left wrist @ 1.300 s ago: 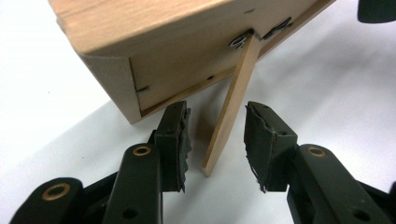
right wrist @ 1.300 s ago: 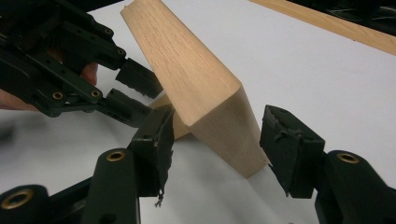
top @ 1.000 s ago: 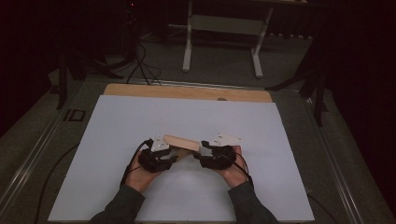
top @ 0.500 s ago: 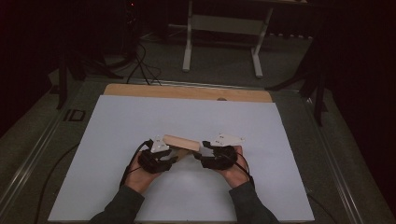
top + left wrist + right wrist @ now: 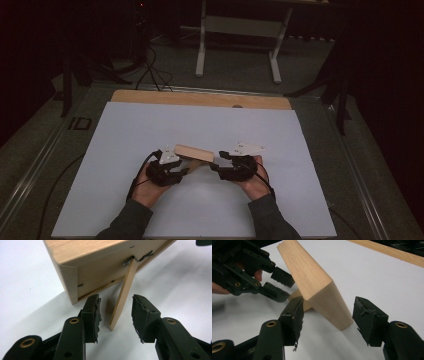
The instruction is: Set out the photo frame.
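Thing: a wooden frame (image 5: 194, 152) with a thin stand leg (image 5: 123, 295) hinged on its back is seen. It looks like a small picture frame.

Where: the wooden frame is found near the middle of the white table sheet (image 5: 125, 130), a bit toward the person's side. It is propped up at a tilt, with one low corner on the sheet and the stand leg reaching down behind it.

Left gripper (image 5: 116, 312): its jaws are spread apart. The stand leg is seen between them, but it is not pinched — a gap is left on each side.

Right gripper (image 5: 328, 315): its jaws are spread wide too. The low corner of the wooden frame is placed between them, and no touch can be made out.

Hands: the left hand (image 5: 150, 187) and the right hand (image 5: 255, 182) are kept low on the sheet, one on each side of the wooden frame.

How it may feel: the wood looks hard and stiff, so it should not bend or squash. It is likely light. The smooth faces may be a bit slippery.

Weak part: the stand leg is thin and is held by a small metal hinge (image 5: 128, 261) — it could snap or pull loose if it is squeezed hard or twisted.

Best hold: the thick edge of the wooden frame is judged safest. The stand leg should be gripped softly, near its free end, and only swung the way the hinge turns.
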A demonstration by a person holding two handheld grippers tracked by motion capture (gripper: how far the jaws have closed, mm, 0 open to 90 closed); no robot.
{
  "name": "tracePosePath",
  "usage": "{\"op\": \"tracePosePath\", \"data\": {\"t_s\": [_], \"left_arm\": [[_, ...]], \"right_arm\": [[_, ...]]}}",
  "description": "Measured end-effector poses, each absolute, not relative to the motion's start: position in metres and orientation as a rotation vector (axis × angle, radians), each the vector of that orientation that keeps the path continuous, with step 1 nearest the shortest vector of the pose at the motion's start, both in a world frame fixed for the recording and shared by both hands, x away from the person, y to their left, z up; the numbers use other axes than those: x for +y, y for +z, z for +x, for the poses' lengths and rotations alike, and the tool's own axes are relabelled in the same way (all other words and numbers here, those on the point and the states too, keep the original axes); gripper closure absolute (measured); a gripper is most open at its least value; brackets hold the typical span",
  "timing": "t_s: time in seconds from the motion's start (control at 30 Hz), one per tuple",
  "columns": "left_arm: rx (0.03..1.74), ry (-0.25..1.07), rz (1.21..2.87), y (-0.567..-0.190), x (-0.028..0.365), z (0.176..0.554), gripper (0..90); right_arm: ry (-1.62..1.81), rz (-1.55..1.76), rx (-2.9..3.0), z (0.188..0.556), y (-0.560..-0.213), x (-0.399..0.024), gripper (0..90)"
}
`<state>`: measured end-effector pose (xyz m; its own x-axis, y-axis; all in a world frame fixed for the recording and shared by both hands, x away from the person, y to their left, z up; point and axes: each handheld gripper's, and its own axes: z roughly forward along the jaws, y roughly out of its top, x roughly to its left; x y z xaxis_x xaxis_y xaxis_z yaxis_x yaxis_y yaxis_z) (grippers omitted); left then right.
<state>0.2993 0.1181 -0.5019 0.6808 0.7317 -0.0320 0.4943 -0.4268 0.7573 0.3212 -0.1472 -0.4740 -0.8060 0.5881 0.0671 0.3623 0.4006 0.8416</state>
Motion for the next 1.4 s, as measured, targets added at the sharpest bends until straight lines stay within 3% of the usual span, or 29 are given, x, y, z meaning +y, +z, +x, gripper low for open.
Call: {"op": "tracePosePath", "data": {"t_s": [0.7,1.4], "left_arm": [[0.971,0.392,2.073,-0.499,0.131,0.301,61.2],[0.949,0.388,2.079,-0.500,0.126,0.303,65.6]], "right_arm": [[1.335,0.816,2.477,0.326,-0.474,-0.163,44.3],[1.317,0.950,2.304,0.338,-0.476,-0.159,68.8]]}}
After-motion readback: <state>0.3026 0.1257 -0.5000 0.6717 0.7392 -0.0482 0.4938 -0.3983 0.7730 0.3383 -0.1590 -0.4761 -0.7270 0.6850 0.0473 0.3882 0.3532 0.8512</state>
